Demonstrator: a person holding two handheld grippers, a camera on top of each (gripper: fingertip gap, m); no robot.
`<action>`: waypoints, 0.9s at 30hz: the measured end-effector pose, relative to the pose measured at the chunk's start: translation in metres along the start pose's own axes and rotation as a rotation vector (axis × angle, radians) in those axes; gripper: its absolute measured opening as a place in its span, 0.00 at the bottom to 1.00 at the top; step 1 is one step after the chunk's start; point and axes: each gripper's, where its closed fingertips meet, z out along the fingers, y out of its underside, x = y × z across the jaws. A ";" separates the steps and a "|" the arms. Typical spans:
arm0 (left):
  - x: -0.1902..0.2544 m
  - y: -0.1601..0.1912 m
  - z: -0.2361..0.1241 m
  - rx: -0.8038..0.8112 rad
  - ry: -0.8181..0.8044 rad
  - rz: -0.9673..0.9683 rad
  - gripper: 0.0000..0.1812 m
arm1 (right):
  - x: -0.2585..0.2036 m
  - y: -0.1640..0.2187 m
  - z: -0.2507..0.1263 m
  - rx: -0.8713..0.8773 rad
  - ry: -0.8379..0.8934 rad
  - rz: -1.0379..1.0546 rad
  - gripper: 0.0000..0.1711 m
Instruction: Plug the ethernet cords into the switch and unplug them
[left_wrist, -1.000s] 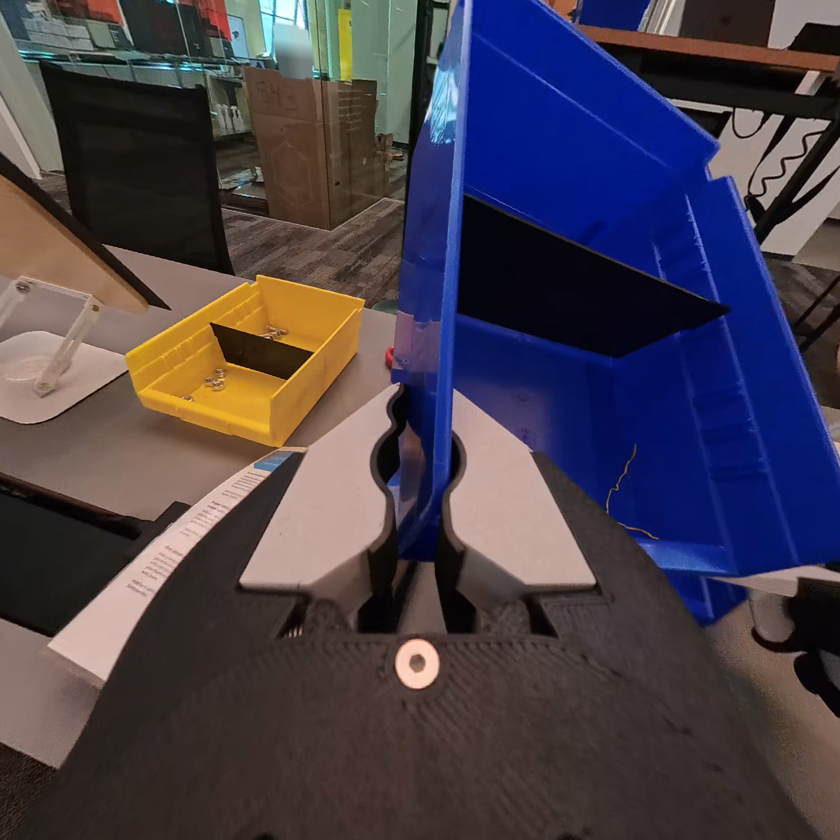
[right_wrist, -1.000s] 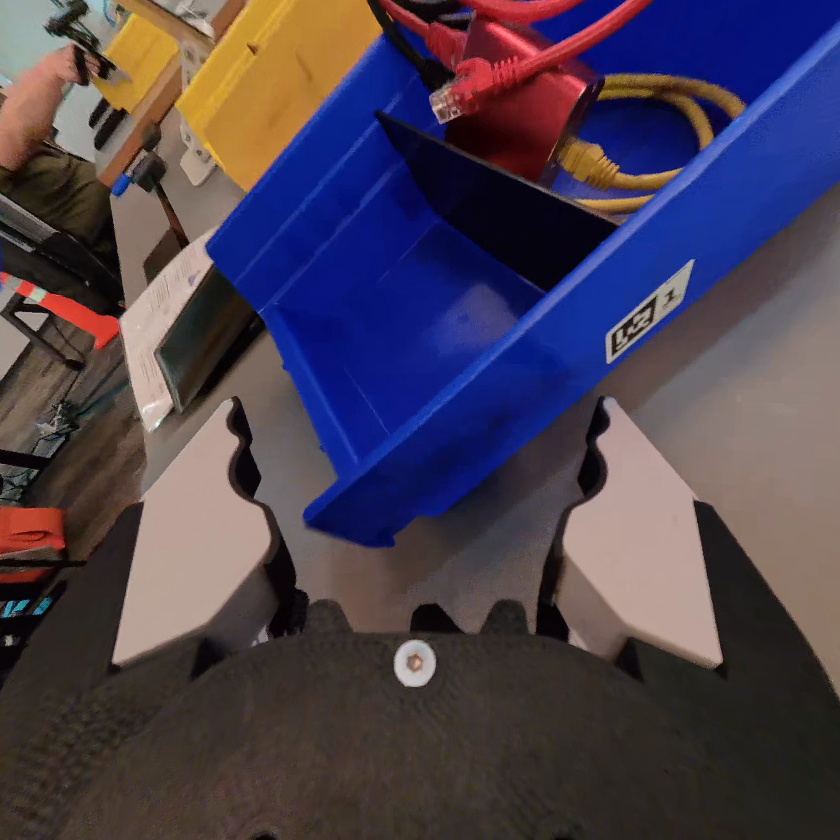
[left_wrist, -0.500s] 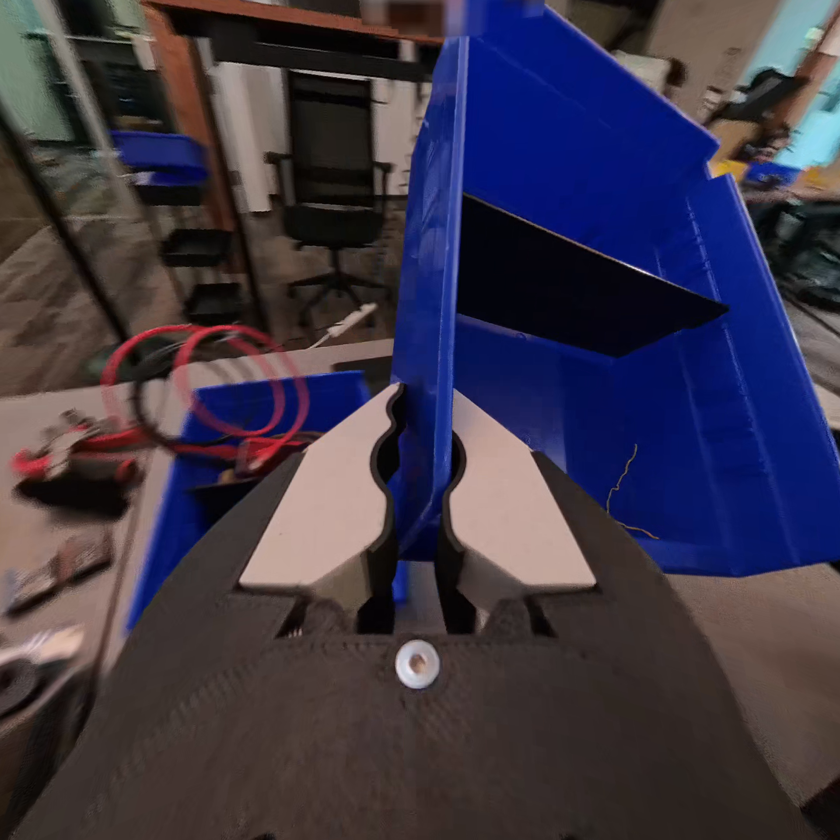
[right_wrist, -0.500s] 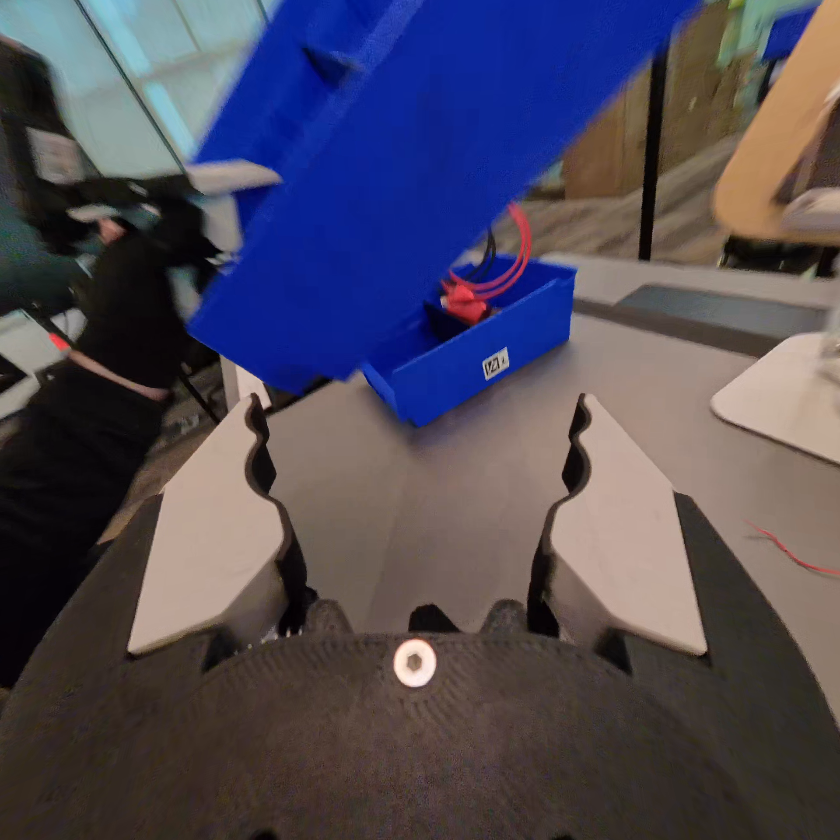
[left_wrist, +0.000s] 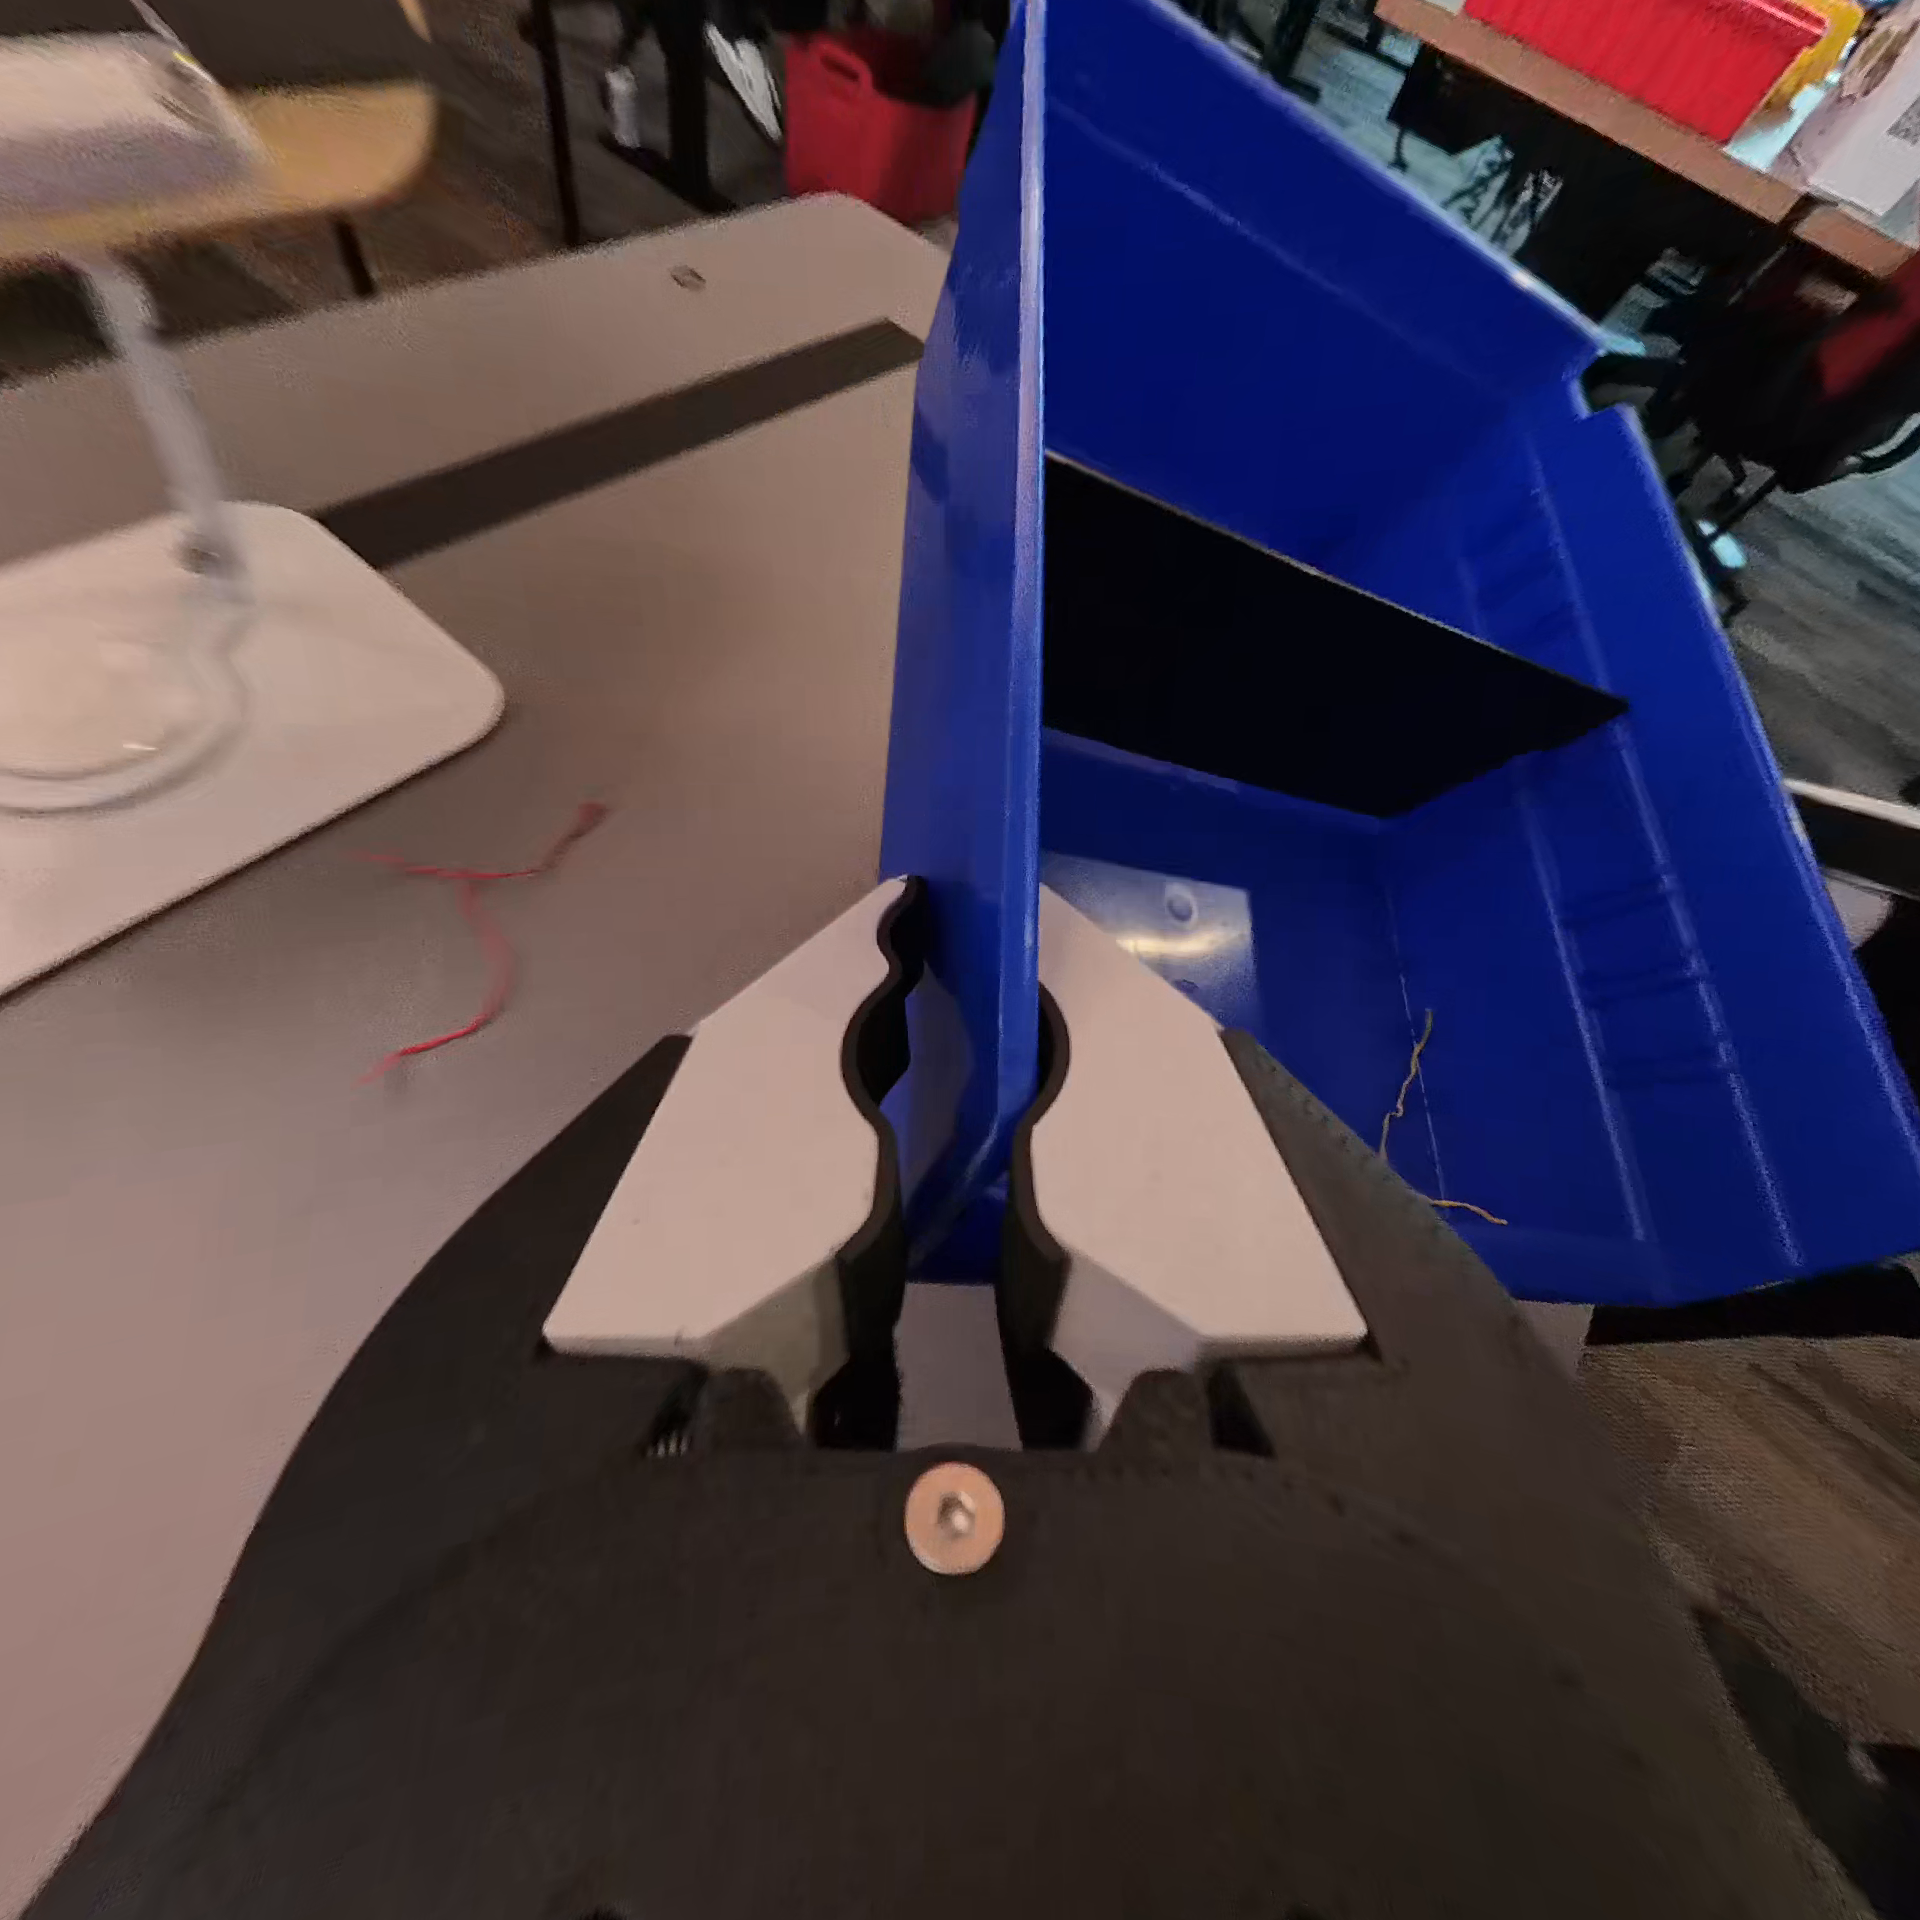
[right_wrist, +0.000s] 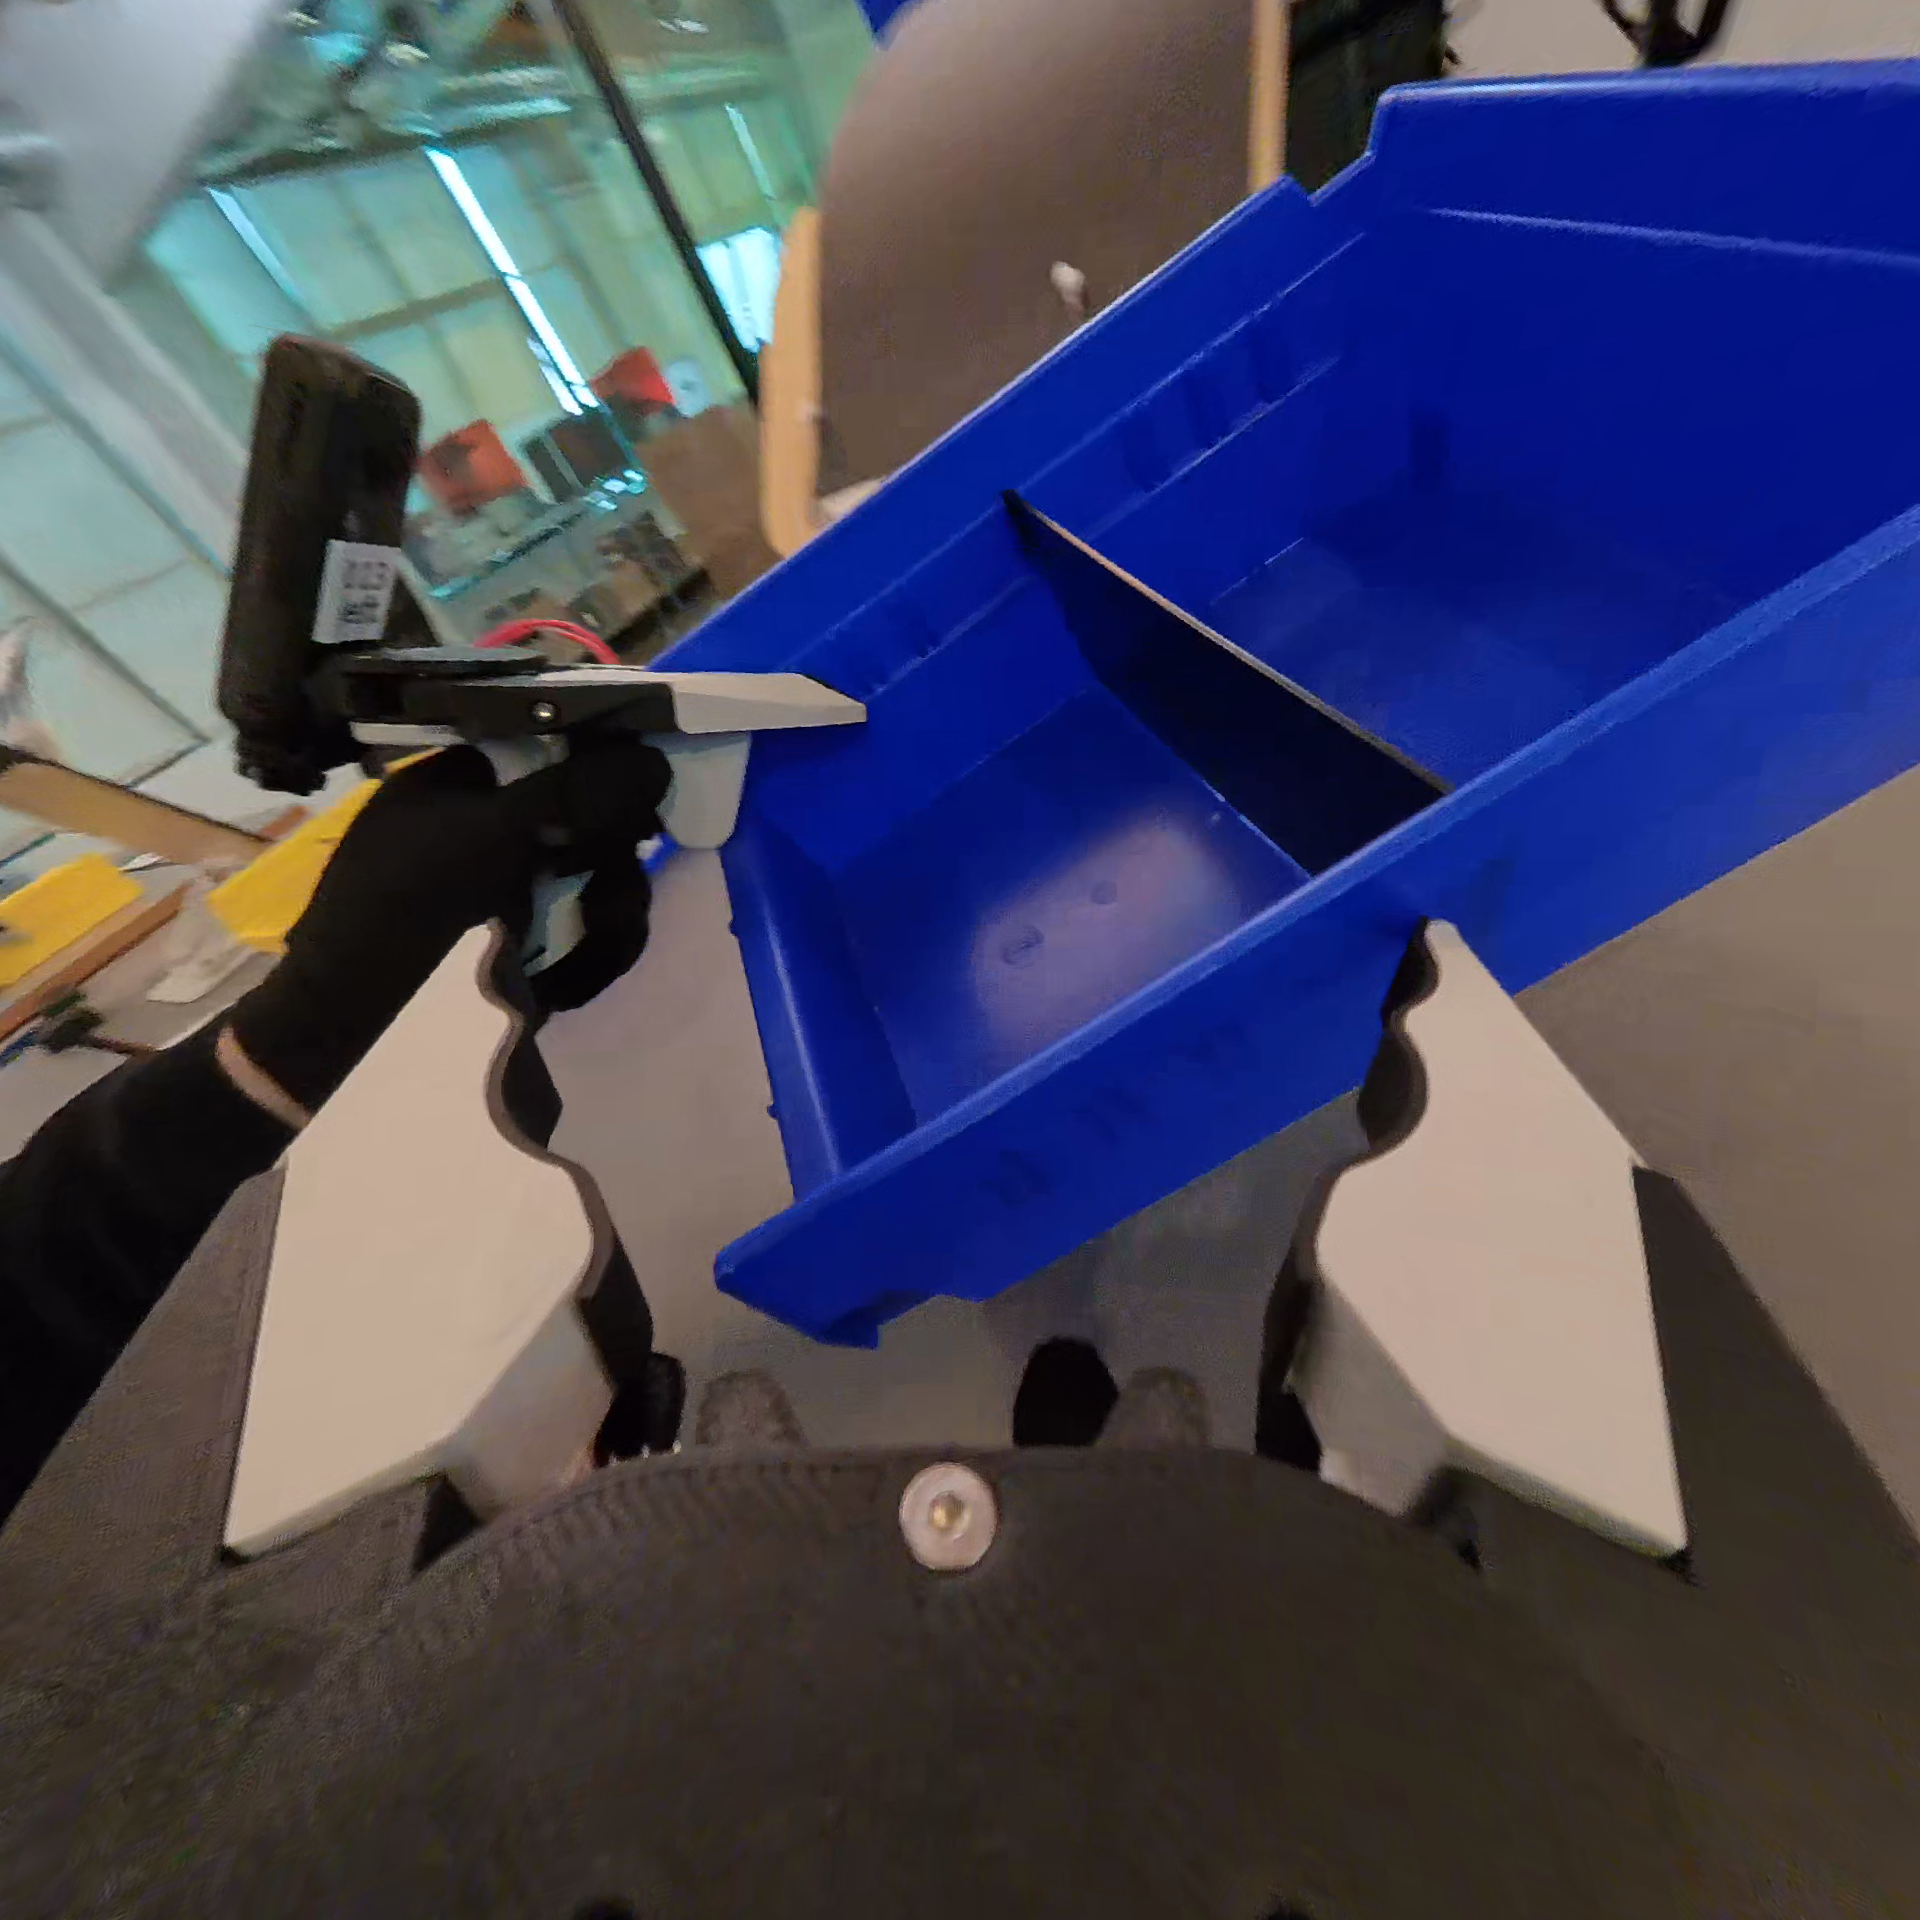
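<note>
My left gripper (left_wrist: 961, 997) is clamped on the side wall of the blue divided bin (left_wrist: 1455, 644), holding it tilted above the grey table (left_wrist: 623, 582); its black divider (left_wrist: 1278, 665) splits two compartments, with only a thin yellow strand (left_wrist: 1413, 1112) inside. My right gripper (right_wrist: 961, 997) hangs with its fingers spread wide just under the bin's near corner, gripping nothing. No switch is in sight; of the cords I see only red loops (right_wrist: 551, 634) behind the gloved hand (right_wrist: 468, 862), and a red thread (left_wrist: 478, 935) lies on the table.

An open-plan workshop or lab: a grey work surface (left_wrist: 644, 665) with a black strip, yellow plastic parts bins (right_wrist: 62, 909) at nine o'clock, glass partition walls (right_wrist: 343, 291) at eleven o'clock, brown cardboard boxes (right_wrist: 696, 468) behind them, and red storage crates (left_wrist: 873, 125) under benches at twelve o'clock.
</note>
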 end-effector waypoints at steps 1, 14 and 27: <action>0.006 0.003 0.016 -0.013 0.013 -0.014 0.05 | 0.017 0.002 0.000 -0.015 0.033 0.006 0.91; 0.038 0.022 0.147 -0.087 0.100 -0.141 0.14 | 0.177 -0.006 0.031 -0.142 0.242 0.005 0.91; 0.071 -0.001 0.224 -0.066 0.202 -0.309 0.33 | 0.326 -0.083 0.103 -0.261 0.097 -0.062 0.47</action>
